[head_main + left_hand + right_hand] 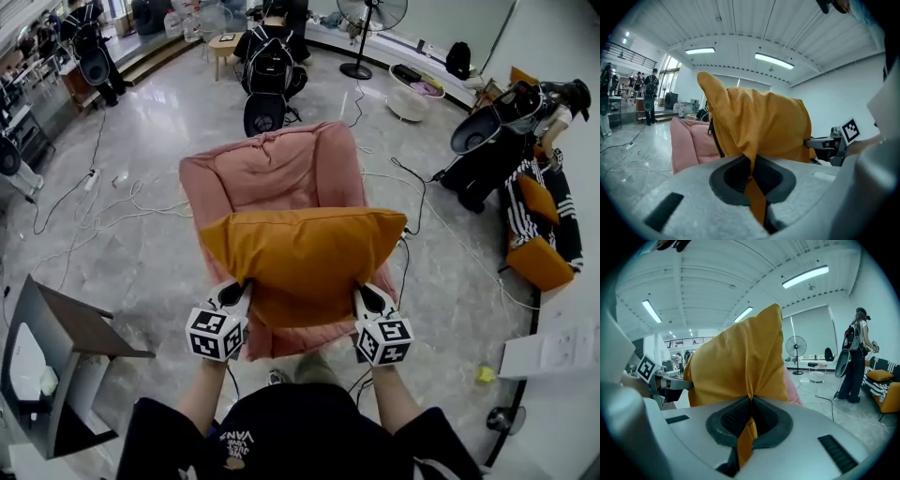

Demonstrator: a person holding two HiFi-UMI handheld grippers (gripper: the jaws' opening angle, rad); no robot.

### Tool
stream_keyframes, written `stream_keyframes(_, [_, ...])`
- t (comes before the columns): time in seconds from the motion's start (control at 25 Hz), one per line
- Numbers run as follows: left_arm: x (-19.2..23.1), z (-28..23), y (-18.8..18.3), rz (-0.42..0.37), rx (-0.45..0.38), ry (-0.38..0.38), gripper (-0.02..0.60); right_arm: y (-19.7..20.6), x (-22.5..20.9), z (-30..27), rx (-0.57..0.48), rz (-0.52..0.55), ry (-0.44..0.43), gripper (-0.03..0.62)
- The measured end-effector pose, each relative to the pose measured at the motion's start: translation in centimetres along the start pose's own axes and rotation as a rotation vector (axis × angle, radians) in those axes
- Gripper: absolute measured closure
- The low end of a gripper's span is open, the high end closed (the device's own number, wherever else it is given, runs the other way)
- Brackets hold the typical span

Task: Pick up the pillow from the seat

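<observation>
Orange pillow (305, 253) is centre of the head view, held up in front of me over the pink armchair (281, 169), long side running 9 to 3 o'clock, bulging in the middle. Left tool (234, 292) has it at the pillow's 7 o'clock corner and right tool (368, 294) at the 5 o'clock corner. In the left gripper view the left tool (752, 161) is pressed together on a fold of the pillow (759, 122): fabric runs down between the dark pads (736, 176) and the rest stands up above the jaws. It's the same in the right gripper view, where the right tool (750, 405) is clamped on a pinch of pillow (740, 362) fabric, with a strip of it hanging through at 6 o'clock. Each tool shows up in the other's view: the right one (832, 142) at 3 o'clock of the pillow, the left one (665, 383) at 9 o'clock. The armchair (691, 143) sits behind and below the pillow, at its 8 o'clock in the left gripper view. I can't confirm from the head view whether the pillow's bottom edge touches the seat. The grey polished floor (141, 234) has cables running across it. A pedestal fan (370, 19) is at 1 o'clock, a person with a backpack (272, 52) at 12 o'clock and an orange sofa (539, 258) at 3 o'clock.
</observation>
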State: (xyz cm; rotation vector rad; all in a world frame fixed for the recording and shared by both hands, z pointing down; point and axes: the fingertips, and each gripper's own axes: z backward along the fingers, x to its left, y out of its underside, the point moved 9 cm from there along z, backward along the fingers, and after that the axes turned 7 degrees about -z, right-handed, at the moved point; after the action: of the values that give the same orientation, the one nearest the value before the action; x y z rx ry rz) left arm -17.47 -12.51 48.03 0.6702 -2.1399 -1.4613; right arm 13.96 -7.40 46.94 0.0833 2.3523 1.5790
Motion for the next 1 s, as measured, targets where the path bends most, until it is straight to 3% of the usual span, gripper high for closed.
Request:
stream_keyframes(0.56, [-2.6, 5.3, -11.3, -0.154, -0.311, 0.005, 0.560, -8.5, 2.1, 6.4, -0.298, -0.014, -0.081, 0.585])
stream_keyframes(1.0, [-4.2, 9.1, -17.0, -0.239, -0.471, -0.015, 0.560, -13.6, 3.8, 10.3, -0.470, 0.026, -0.171, 0.583])
